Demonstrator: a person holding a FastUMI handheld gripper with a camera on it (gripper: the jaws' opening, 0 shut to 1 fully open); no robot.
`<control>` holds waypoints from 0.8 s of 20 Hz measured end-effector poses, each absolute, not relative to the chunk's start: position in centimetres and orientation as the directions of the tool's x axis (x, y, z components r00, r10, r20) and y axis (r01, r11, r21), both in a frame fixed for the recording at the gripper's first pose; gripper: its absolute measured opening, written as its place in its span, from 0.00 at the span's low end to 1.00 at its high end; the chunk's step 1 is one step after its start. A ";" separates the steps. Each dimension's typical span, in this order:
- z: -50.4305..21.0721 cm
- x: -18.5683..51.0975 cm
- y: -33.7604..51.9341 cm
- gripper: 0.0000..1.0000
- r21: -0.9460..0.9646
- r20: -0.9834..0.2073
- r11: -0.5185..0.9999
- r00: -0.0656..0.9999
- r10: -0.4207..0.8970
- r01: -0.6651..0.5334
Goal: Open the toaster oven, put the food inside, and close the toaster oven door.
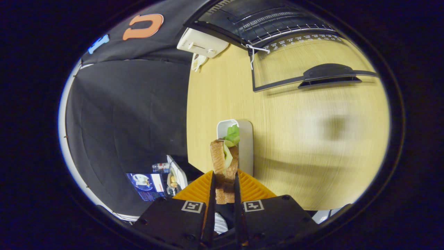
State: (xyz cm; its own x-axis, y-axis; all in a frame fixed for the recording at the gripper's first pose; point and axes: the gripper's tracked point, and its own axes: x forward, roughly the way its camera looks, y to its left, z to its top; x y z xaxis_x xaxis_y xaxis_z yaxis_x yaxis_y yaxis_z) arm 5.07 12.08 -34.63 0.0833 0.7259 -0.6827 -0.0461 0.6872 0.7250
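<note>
Gripper (224, 187) sits nearest the camera, both fingers pressed onto a sandwich (224, 163) from either side, jaws pinching it tight. Sandwich stands on edge between the fingers: toasted bread slices with pale filling and a green lettuce leaf (232, 134) poking out of the far end. Ridged pads flank the bread on left and right. Square marker tags (253, 205) sit on the finger bases, one on each.

Just beyond the sandwich, a white holder (227, 125) with a rounded rim stands on the wooden table (312, 146); the lettuce tip overlaps its rim, whether touching cannot be told. A grey panel lies along the holder's right side. Table surface to the right is motion-blurred, with a dark smudge of shadow.

Far across the table, the toaster oven (263, 21) is open: its glass door (305, 59) is dropped flat toward the near side, dark handle (329, 73) at the door's near edge. A wire rack (277, 33) shows inside the dark cavity. A thin metal hook hangs at the door's left hinge corner.

Left of the oven, a cream-coloured box (202, 43) sits at the far table edge, a small white item just below it. Black cloth wall covers the left. Near left, below table level, some clutter: a bottle, a blue printed sheet, a white tray, details too small to tell.
</note>
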 end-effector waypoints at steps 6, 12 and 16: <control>-28.2 5.0 10.1 0.27 0.786 -0.602 0.617 0.187 0.776 -0.027; -23.1 9.7 5.3 0.27 0.809 -0.528 0.587 0.434 0.730 -0.005; -22.8 14.5 2.2 0.27 0.809 -0.507 0.585 0.582 0.636 0.066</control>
